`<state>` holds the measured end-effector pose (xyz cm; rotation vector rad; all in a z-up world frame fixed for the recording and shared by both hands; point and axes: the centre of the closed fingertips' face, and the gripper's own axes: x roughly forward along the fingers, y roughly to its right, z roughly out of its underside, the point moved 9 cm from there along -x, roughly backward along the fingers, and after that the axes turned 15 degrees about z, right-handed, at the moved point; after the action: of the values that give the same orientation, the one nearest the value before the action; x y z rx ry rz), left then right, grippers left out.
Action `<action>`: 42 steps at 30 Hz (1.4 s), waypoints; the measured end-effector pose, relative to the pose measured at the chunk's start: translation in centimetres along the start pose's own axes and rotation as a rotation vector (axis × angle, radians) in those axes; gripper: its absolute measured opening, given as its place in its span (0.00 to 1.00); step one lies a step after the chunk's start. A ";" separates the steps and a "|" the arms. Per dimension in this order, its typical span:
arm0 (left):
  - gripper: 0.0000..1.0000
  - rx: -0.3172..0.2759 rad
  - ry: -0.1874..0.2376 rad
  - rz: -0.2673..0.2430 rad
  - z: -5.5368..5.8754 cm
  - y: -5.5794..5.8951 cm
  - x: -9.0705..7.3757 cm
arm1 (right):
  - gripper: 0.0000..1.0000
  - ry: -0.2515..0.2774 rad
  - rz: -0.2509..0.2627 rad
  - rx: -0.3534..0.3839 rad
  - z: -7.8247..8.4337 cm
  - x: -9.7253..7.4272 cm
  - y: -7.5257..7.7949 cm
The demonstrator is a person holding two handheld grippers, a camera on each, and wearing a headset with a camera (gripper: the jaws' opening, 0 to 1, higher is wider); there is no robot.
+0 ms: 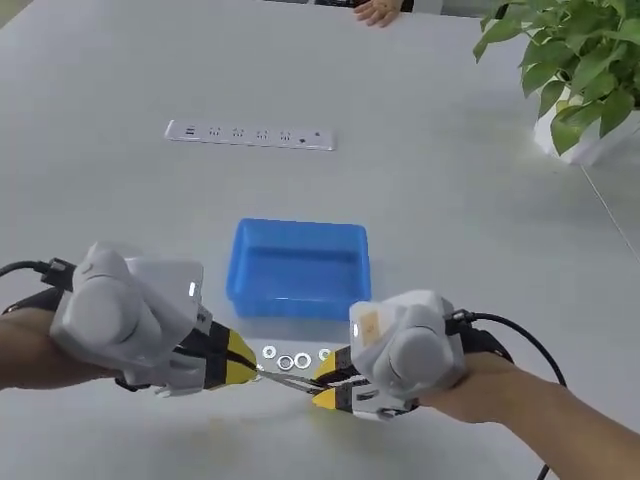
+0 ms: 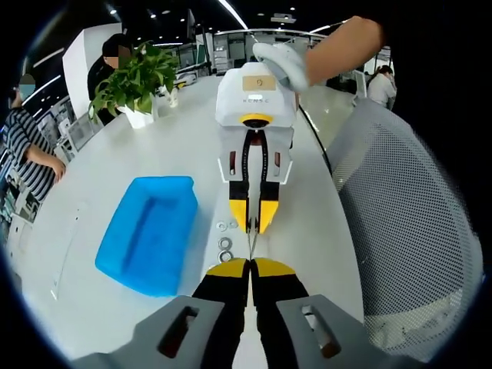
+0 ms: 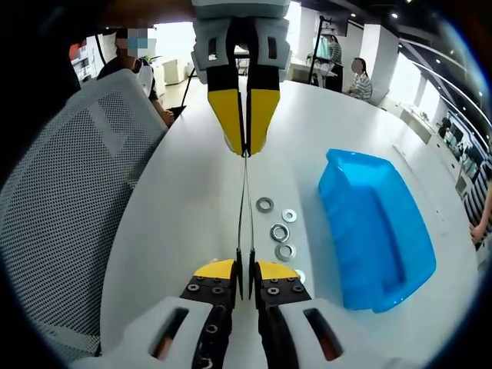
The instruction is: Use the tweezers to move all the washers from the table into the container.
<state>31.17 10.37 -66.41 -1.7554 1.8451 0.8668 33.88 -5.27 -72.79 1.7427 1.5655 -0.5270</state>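
All washers (image 3: 278,231) lie on the tabletop (image 1: 450,200) beside the seemingly empty container (image 1: 298,268), while left claw (image 2: 250,263) and right claw (image 3: 246,267) both pinch the tweezers (image 3: 245,204).

The table (image 1: 450,200) is lit brightly and evenly from overhead; ceiling lights (image 2: 232,9) are seen in the left gripper view. A faint, soft shadow is cast along the container's (image 1: 290,300) near wall. Straight lines are bent and detail is softened towards the edges of both gripper views.
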 end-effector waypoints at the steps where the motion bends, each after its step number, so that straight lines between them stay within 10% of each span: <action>1: 0.05 0.005 0.003 0.002 -0.3 0.0 -0.1 | 0.10 0.002 0.003 0.003 -0.1 -0.1 0.0; 14: 0.05 0.079 0.024 0.039 -4.1 0.3 -0.9 | 0.10 0.030 0.020 0.024 -1.3 -0.4 -0.2; 42: 0.08 0.120 0.006 0.115 -4.8 0.5 0.1 | 0.09 0.049 0.001 0.009 -1.8 0.2 -0.9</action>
<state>31.19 6.88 -63.06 -1.5944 1.9758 0.7763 32.69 -3.81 -71.93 1.7754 1.5991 -0.4951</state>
